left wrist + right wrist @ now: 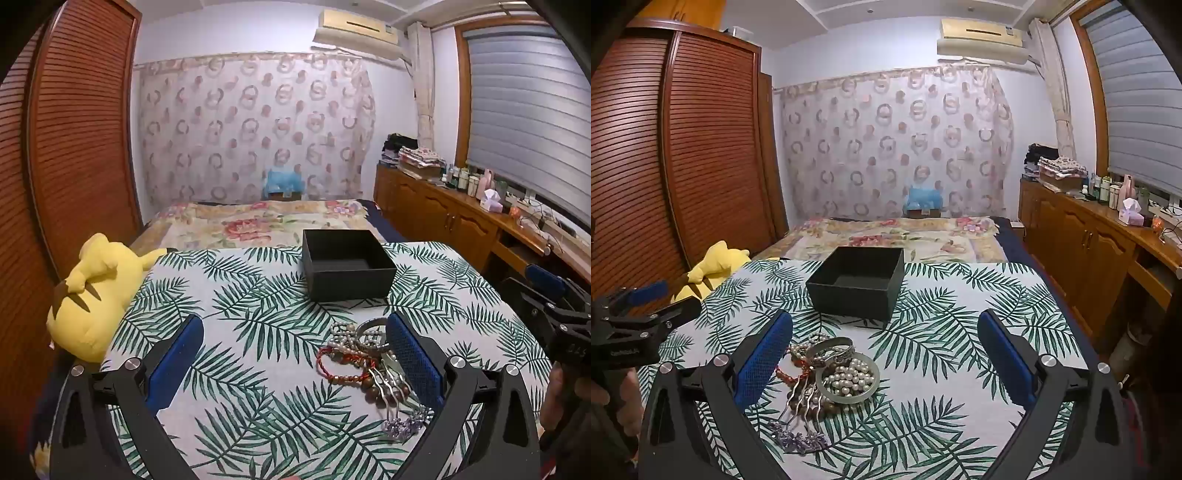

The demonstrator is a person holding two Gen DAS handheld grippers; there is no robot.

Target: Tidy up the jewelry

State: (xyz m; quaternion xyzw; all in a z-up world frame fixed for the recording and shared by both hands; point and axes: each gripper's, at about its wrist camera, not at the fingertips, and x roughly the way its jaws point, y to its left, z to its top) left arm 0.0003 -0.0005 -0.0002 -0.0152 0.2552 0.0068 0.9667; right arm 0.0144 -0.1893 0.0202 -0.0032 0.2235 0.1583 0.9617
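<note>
A leaf-print tablecloth (258, 295) carries an open black box (347, 264) at its far middle, and nearer lies a jewelry pile (831, 373). Only the right wrist view shows the pile's pale jade bangle (847, 398) ringing a pearl strand (849, 376); the left view shows more of the yellow plush toy (92, 295). The left gripper (295, 354) and right gripper (884, 354) both hover spread wide, holding nothing.

Box (855, 282) on table (960, 295), toward far edge. Jewelry pile (831, 373) nearer front edge, before box. Plush toy (92, 295) off table's left edge. Bed (897, 236) behind table.
</note>
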